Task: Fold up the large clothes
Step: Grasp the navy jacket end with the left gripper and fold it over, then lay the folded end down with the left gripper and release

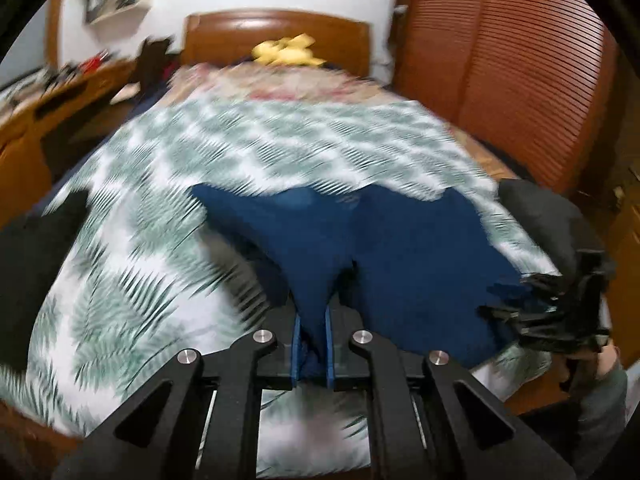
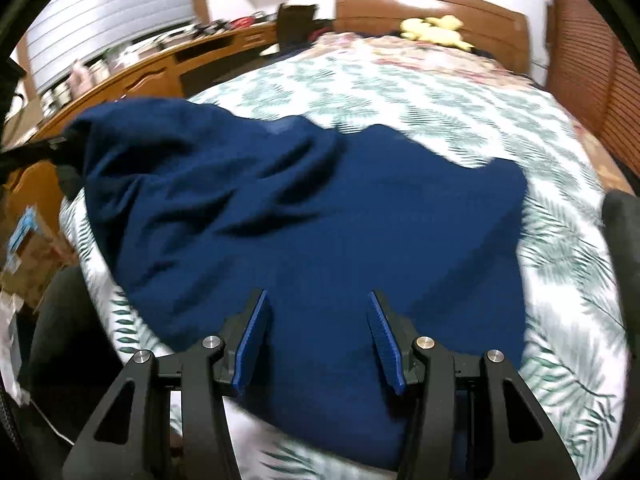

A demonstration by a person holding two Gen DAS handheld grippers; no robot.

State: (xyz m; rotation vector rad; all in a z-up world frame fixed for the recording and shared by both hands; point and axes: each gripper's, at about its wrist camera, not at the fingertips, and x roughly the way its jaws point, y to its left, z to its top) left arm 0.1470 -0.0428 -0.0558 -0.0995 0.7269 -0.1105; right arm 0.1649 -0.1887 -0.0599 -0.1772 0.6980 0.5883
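A large navy blue garment (image 1: 400, 248) lies spread on the leaf-patterned bed cover (image 1: 140, 280). My left gripper (image 1: 313, 320) is shut on a fold of it, and the pinched cloth rises in a taut peak between the blue pads. In the right wrist view the same garment (image 2: 320, 208) fills the middle, with its left side lifted and rumpled. My right gripper (image 2: 318, 296) hovers over the garment's near part, jaws open, and nothing is pinched between its pads (image 2: 252, 340).
A yellow plush toy (image 1: 286, 54) sits by the wooden headboard (image 1: 276, 32). A cluttered wooden desk (image 2: 140, 76) runs along the bed's left side, louvred wooden doors (image 1: 500, 60) along the right. A dark grey garment (image 1: 540, 216) lies at the bed's right edge.
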